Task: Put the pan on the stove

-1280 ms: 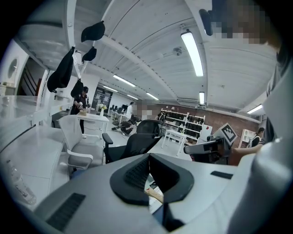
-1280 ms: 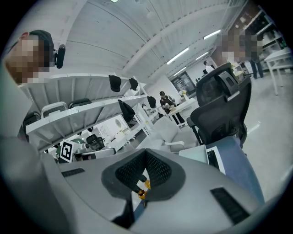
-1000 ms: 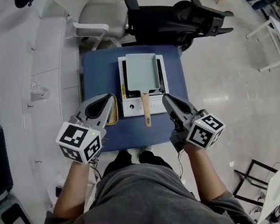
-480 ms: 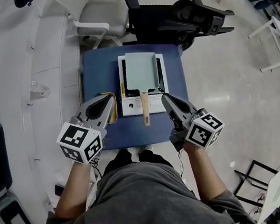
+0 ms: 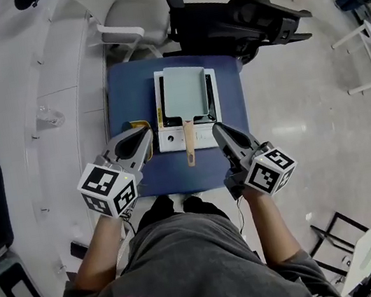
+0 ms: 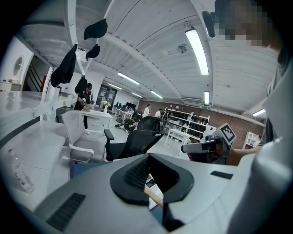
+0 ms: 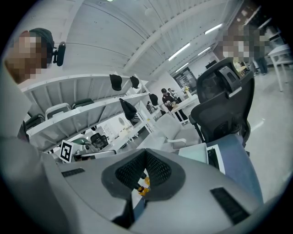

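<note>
The pan (image 5: pixel 185 91) rests on the stove (image 5: pixel 170 140) (left gripper (image 5: pixel 145 136) and right gripper (image 5: pixel 217 129) fingers closed).

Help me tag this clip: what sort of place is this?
Likely an open-plan office or lab, not a kitchen: a black office chair, long white desks, and a portable stove on a small blue table.

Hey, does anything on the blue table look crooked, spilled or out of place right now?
Nothing stands out. The green pan sits flat and square on the stove, its wooden handle reaching past the stove's front edge. The left gripper and right gripper hang shut and empty on either side of it.
</note>
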The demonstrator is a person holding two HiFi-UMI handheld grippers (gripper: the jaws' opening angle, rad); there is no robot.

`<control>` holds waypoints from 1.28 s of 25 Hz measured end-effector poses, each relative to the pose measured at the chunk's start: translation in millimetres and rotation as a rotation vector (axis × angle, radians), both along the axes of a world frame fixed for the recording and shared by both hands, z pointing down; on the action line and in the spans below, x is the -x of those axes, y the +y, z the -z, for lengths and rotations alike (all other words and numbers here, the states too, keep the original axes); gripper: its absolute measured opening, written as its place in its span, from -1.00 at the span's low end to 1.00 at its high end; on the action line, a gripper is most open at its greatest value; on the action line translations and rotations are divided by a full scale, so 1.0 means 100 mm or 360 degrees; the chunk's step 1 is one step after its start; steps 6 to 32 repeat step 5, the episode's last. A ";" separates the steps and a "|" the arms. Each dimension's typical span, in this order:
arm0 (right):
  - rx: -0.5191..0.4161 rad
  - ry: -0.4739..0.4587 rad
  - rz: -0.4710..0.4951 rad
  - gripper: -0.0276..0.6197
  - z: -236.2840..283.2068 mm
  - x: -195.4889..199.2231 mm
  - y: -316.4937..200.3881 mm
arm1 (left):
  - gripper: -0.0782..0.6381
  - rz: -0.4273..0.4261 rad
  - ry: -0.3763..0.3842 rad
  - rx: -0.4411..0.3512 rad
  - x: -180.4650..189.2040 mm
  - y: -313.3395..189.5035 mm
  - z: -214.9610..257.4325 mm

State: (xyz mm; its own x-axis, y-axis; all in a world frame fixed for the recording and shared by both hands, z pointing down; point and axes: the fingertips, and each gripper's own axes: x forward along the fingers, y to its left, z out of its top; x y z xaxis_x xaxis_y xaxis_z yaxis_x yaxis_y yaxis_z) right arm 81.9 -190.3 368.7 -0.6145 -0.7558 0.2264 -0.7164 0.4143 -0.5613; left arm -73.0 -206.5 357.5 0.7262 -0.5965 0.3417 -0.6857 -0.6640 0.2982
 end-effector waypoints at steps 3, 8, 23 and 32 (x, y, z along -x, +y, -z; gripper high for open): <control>0.0009 0.0001 0.0003 -0.91 -0.02 -0.03 -0.02 | -0.78 0.0008 -0.0002 0.0001 -0.04 -0.01 -0.01; 0.0014 0.0001 0.0008 -0.91 -0.03 -0.04 -0.03 | -0.78 0.0014 -0.0003 0.0002 -0.06 -0.02 -0.03; 0.0014 0.0001 0.0008 -0.91 -0.03 -0.04 -0.03 | -0.78 0.0014 -0.0003 0.0002 -0.06 -0.02 -0.03; 0.0014 0.0001 0.0008 -0.91 -0.03 -0.04 -0.03 | -0.78 0.0014 -0.0003 0.0002 -0.06 -0.02 -0.03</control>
